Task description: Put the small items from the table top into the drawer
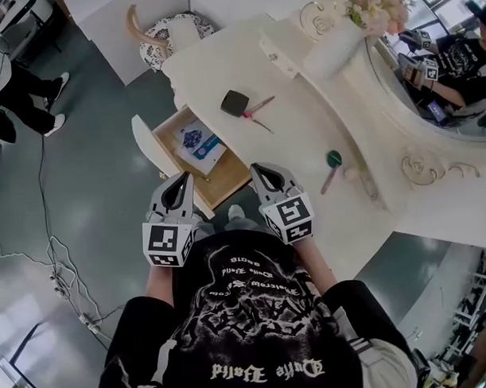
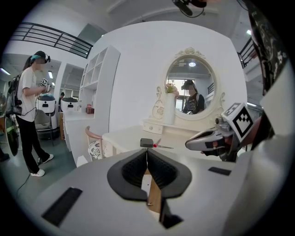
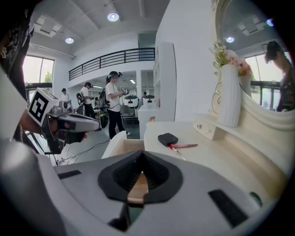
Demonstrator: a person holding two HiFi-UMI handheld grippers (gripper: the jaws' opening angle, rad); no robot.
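On the white dressing table (image 1: 301, 135) lie a small black box (image 1: 234, 103), a red pen (image 1: 260, 106) beside it, and nearer the mirror a green-capped item (image 1: 333, 158) with a pink stick (image 1: 329, 181). The drawer (image 1: 227, 180) stands pulled out at the table's front, with a blue-and-white card (image 1: 200, 141) inside. My left gripper (image 1: 181, 178) hovers over the drawer's near end, shut and empty. My right gripper (image 1: 256, 169) hangs over the table's front edge, also shut with nothing held. The black box (image 3: 168, 138) and red pen (image 3: 185, 146) lie ahead of the right jaws.
A white vase with flowers (image 1: 337, 43) stands on the raised shelf by the oval mirror (image 1: 430, 87). A chair (image 1: 159, 35) sits at the table's far end. Cables (image 1: 46, 260) trail over the floor at left. Other people (image 3: 114, 103) stand further back in the room.
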